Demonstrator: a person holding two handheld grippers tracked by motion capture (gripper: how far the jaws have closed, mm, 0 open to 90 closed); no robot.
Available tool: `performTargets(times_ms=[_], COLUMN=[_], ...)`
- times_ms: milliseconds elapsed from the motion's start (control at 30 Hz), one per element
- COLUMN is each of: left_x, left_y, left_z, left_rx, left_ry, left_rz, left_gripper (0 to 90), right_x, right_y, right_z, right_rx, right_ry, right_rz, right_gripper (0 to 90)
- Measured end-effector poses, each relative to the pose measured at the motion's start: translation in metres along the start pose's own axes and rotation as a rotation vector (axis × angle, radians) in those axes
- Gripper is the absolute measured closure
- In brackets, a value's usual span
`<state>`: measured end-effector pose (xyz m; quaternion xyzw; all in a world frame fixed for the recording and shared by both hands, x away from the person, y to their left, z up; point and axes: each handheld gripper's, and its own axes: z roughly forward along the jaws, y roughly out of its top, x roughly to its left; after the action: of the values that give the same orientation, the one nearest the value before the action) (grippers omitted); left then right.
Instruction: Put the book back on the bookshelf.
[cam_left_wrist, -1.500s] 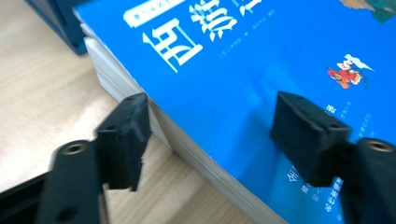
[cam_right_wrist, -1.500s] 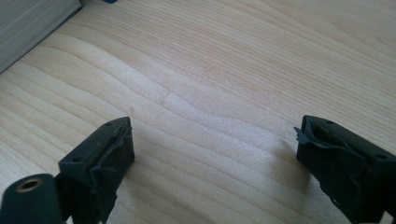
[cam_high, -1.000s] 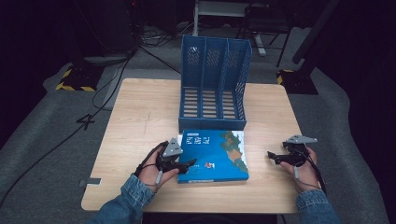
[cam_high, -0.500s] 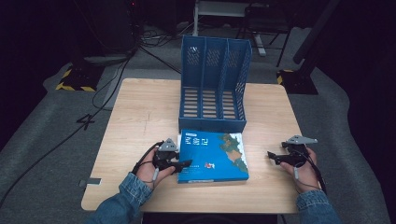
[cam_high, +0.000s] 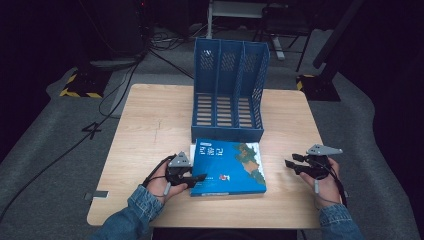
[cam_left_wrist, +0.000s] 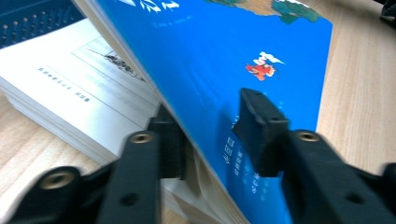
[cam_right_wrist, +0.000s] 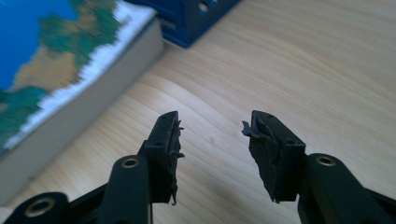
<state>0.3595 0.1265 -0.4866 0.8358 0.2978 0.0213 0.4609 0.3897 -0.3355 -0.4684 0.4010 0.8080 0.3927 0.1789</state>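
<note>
book (cam_high: 230, 167) cover pinched by left tongs (cam_left_wrist: 208, 135) just closing; right tongs (cam_right_wrist: 212, 140) at 3 o'clock narrowing, empty; filing into rack (cam_high: 227, 95) remains

- The book (cam_high: 230, 167) lies on the table (cam_high: 150, 120), near its front edge.
- The file rack (cam_high: 229, 95) stands just behind the book.
- The left gripper (cam_high: 192, 177) sits at the book's left front corner.
- The right gripper (cam_high: 295, 166) is right of the book, apart from it.
</note>
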Motion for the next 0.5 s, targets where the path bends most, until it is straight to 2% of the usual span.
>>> performTargets(times_ms=[67, 100, 133, 167, 267, 367, 467, 500], left_x=[0.002, 0.002, 0.002, 0.002, -0.002, -0.005, -0.006, -0.007], left_y=[0.001, 0.001, 0.001, 0.002, 0.007, 0.011, 0.013, 0.015], left_z=[0.0, -0.001, -0.001, -0.002, -0.005, -0.007, -0.009, -0.01], left_rx=[0.002, -0.008, -0.008, -0.004, 0.005, 0.016, 0.01, 0.007], left_ry=[-0.017, -0.024, -0.024, -0.025, -0.014, -0.014, -0.024, -0.022], left_rz=[-0.027, -0.047, -0.047, -0.046, -0.032, -0.033, -0.054, -0.044], left_gripper=[72.1, 75.7, 78.2, 78.2, 85.6, 87.5, 87.8, 87.9], right_x=[0.012, 0.023, 0.023, 0.029, 0.048, 0.062, 0.076, 0.08], right_y=[0.008, 0.015, 0.015, 0.019, 0.028, 0.034, 0.04, 0.042], right_z=[-0.003, -0.006, -0.006, -0.007, -0.01, -0.011, -0.013, -0.014], right_rx=[-0.032, -0.055, -0.055, -0.068, -0.097, -0.11, -0.132, -0.142], right_ry=[0.024, 0.055, 0.055, 0.07, 0.117, 0.15, 0.178, 0.187], right_rz=[-0.026, -0.051, -0.051, -0.066, -0.108, -0.14, -0.175, -0.188], right_gripper=[53.0, 52.9, 52.9, 52.8, 52.8, 52.6, 52.5, 52.8])
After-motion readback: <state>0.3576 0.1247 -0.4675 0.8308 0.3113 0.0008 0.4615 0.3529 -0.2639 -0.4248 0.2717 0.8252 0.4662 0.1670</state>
